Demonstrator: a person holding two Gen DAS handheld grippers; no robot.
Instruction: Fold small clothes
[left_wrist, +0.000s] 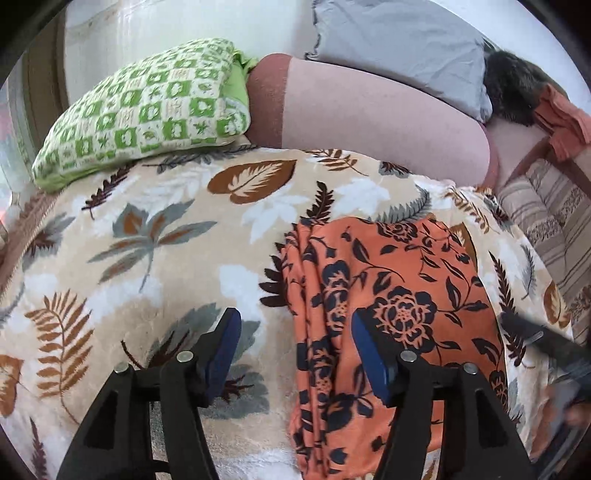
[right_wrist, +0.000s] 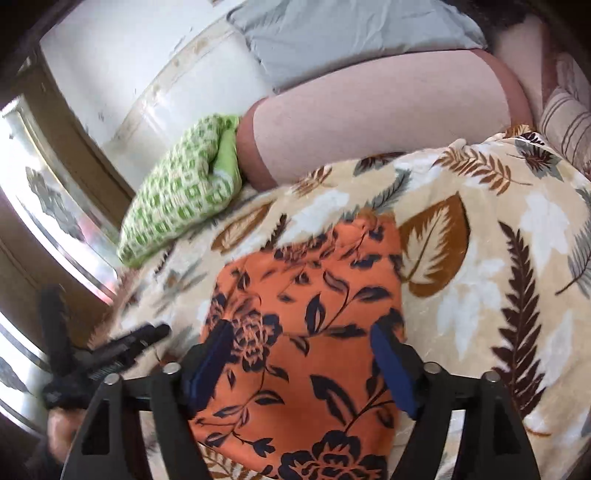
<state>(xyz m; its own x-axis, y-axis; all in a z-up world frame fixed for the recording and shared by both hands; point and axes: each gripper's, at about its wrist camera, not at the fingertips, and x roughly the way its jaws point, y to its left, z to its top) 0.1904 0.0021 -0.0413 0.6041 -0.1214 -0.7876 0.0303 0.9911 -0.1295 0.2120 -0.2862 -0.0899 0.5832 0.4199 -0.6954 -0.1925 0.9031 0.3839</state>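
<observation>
An orange garment with a dark floral print (left_wrist: 391, 295) lies folded into a long strip on the leaf-patterned blanket (left_wrist: 155, 236). My left gripper (left_wrist: 295, 354) is open and empty above the garment's left edge. The right gripper shows blurred at the right edge of the left wrist view (left_wrist: 546, 350). In the right wrist view the same garment (right_wrist: 306, 295) lies on the blanket (right_wrist: 480, 258). My right gripper (right_wrist: 301, 363) is open and empty over its near half. The left gripper shows blurred at lower left in the right wrist view (right_wrist: 107, 354).
A green-and-white checked pillow (left_wrist: 147, 107) lies at the blanket's far left. A long pinkish bolster (left_wrist: 369, 114) and a grey pillow (left_wrist: 399, 40) lie behind. A striped cushion (left_wrist: 554, 229) and a wooden chair with orange cloth (left_wrist: 561, 118) stand at right.
</observation>
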